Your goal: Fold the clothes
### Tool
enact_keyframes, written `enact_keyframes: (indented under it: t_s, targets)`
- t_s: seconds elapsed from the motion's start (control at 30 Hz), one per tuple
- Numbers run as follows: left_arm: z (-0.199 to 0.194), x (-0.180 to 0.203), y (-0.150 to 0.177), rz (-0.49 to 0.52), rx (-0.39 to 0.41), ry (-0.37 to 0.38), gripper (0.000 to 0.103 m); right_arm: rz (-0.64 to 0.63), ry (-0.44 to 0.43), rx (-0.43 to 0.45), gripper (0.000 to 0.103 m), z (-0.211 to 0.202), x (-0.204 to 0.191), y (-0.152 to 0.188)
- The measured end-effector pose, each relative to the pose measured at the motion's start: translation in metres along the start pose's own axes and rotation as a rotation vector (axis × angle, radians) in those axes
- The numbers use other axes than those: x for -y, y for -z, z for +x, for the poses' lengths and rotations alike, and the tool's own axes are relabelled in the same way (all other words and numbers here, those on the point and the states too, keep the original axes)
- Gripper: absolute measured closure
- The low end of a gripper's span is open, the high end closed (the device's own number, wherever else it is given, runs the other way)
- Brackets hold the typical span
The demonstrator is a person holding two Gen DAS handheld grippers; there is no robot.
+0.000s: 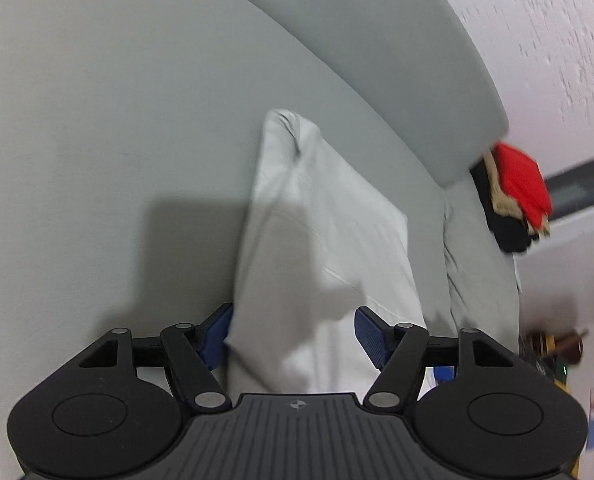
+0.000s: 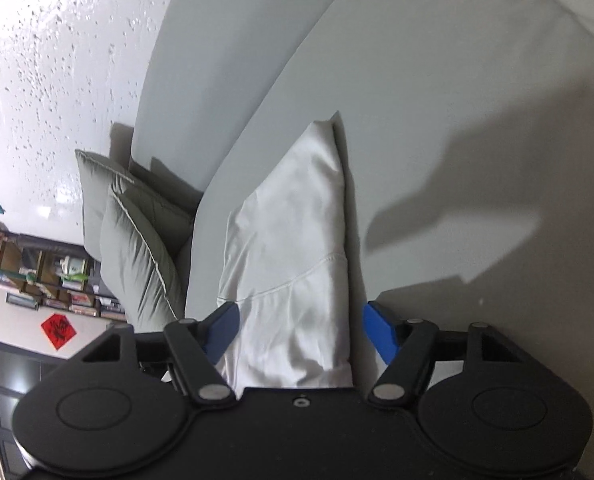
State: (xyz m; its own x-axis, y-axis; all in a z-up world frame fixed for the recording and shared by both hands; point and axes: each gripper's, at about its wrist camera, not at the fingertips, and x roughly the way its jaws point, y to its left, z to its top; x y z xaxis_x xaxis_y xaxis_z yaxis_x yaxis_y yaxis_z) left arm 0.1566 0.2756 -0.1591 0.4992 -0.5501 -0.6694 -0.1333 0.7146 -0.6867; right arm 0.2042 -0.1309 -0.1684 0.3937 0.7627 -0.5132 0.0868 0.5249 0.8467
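A white garment (image 1: 317, 240), folded into a long narrow strip, lies on the pale grey bed (image 1: 97, 120). It also shows in the right wrist view (image 2: 293, 248), tapering to a point away from me. My left gripper (image 1: 293, 332) is open, its blue fingers (image 1: 371, 336) on either side of the near end of the garment, just above it. My right gripper (image 2: 301, 328) is open too, its blue fingers (image 2: 381, 332) straddling the other near end of the same strip. Neither gripper holds cloth.
A grey headboard (image 1: 377, 60) runs along the wall. Grey pillows (image 2: 137, 248) lean by it, also in the left view (image 1: 481, 264). A red and black clothes pile (image 1: 517, 196) sits beyond. Shelves (image 2: 37, 276) stand off the bed.
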Motion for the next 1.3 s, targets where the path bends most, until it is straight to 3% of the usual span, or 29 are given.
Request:
enact_keyframes:
  t_s: [0.2, 0.3, 0.37, 0.43, 0.47, 0.5, 0.63, 0.8, 1.03, 1.17, 1.3]
  targets:
    - [0.032, 0.005, -0.018, -0.016, -0.064, 0.075, 0.040, 0.073, -0.024, -0.001, 0.052, 0.036, 0.006, -0.026]
    - [0.041, 0.008, -0.024, -0.031, -0.059, 0.067, 0.064, 0.047, -0.017, 0.035, 0.053, 0.052, 0.004, -0.036]
    - [0.042, 0.012, -0.024, -0.029, -0.050, 0.029, 0.086, 0.024, 0.003, 0.080, 0.059, 0.059, 0.002, -0.039]
    - [0.039, 0.018, -0.021, -0.012, -0.033, -0.011, 0.090, 0.007, 0.034, 0.136, 0.074, 0.065, 0.004, -0.040]
    - [0.035, 0.024, -0.018, 0.009, -0.017, -0.037, 0.092, 0.016, 0.053, 0.157, 0.093, 0.067, 0.007, -0.040]
    - [0.032, 0.033, -0.015, 0.039, 0.001, -0.072, 0.092, 0.033, 0.073, 0.174, 0.099, 0.069, 0.009, -0.040]
    - [0.011, 0.085, 0.009, 0.225, 0.102, -0.213, 0.095, -0.105, 0.120, 0.232, 0.099, 0.053, -0.021, -0.024]
    - [-0.042, 0.159, 0.055, 0.398, 0.275, -0.211, 0.095, -0.269, 0.070, 0.343, 0.099, -0.022, -0.077, 0.008]
    - [-0.102, 0.268, 0.134, 0.604, 0.450, -0.022, 0.095, -0.331, -0.050, 0.533, 0.099, -0.187, -0.108, 0.054]
    - [-0.098, 0.329, 0.180, 0.679, 0.446, 0.119, 0.095, -0.384, -0.051, 0.686, 0.099, -0.291, -0.109, 0.081]
    - [-0.060, 0.378, 0.214, 0.727, 0.360, 0.217, 0.095, -0.378, 0.032, 0.805, 0.099, -0.368, -0.095, 0.101]
